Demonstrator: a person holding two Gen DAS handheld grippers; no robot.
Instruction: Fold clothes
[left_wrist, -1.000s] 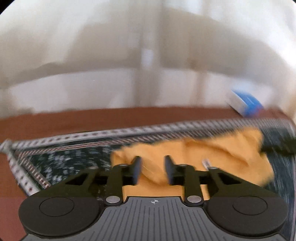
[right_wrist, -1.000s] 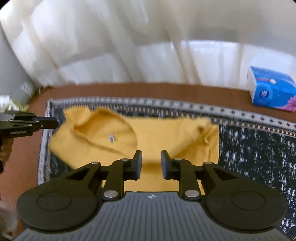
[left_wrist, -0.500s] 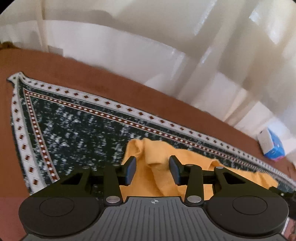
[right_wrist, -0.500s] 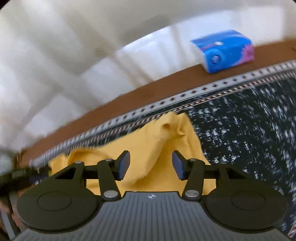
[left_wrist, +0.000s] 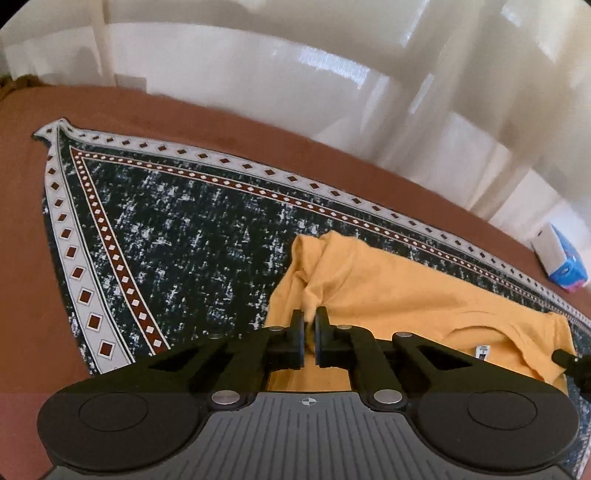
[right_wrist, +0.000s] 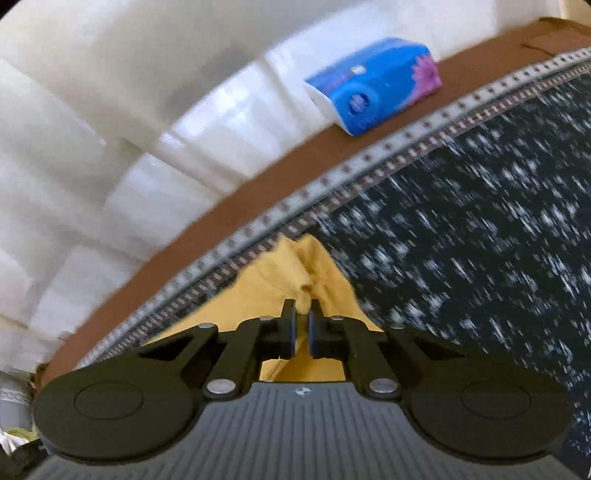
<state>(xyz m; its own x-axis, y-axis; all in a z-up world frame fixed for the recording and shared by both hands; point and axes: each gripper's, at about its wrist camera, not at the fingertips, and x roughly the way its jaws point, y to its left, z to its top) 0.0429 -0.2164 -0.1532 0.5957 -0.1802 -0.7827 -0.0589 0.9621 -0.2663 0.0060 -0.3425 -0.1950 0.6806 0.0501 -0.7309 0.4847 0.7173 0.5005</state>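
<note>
Mustard-yellow cotton garment (left_wrist: 388, 295), short-sleeved and crumpled, lies on a dark patterned rug (left_wrist: 166, 229) with a white border of red diamonds; the rug covers a brown surface (left_wrist: 22, 221).

Left wrist view: the left gripper (left_wrist: 309, 325) points steeply down at the garment's near left corner. Its 2 black fingers (left_wrist: 296, 332) have just been closing and now stand pressed together on a raised ridge of the yellow fabric, which bunches up between the pads and rises just beyond the tips. From that pinch the cloth spreads to the right across the rug. A small white label (left_wrist: 482, 350) shows near the neckline at the right. At the far right edge the dark tip of the right gripper (left_wrist: 565, 357) touches the garment's opposite end. A blue and white tissue pack (left_wrist: 557, 262) lies on the brown surface beyond the rug's border, well apart from the garment. White sheer curtains (left_wrist: 332, 74) fill the background.

Right wrist view: the picture is motion-blurred. The right gripper (right_wrist: 302, 321) also points down, and its jaws have just been closing; the 2 fingers (right_wrist: 288, 328) are nipped on a small knot of the yellow garment (right_wrist: 266, 291), which pokes up between the tips. This corner lies just beside the rug's (right_wrist: 480, 240) bordered edge. The tissue pack (right_wrist: 373, 85) lies on the brown surface (right_wrist: 277, 177) beyond the border, with curtains (right_wrist: 110, 110) behind.
</note>
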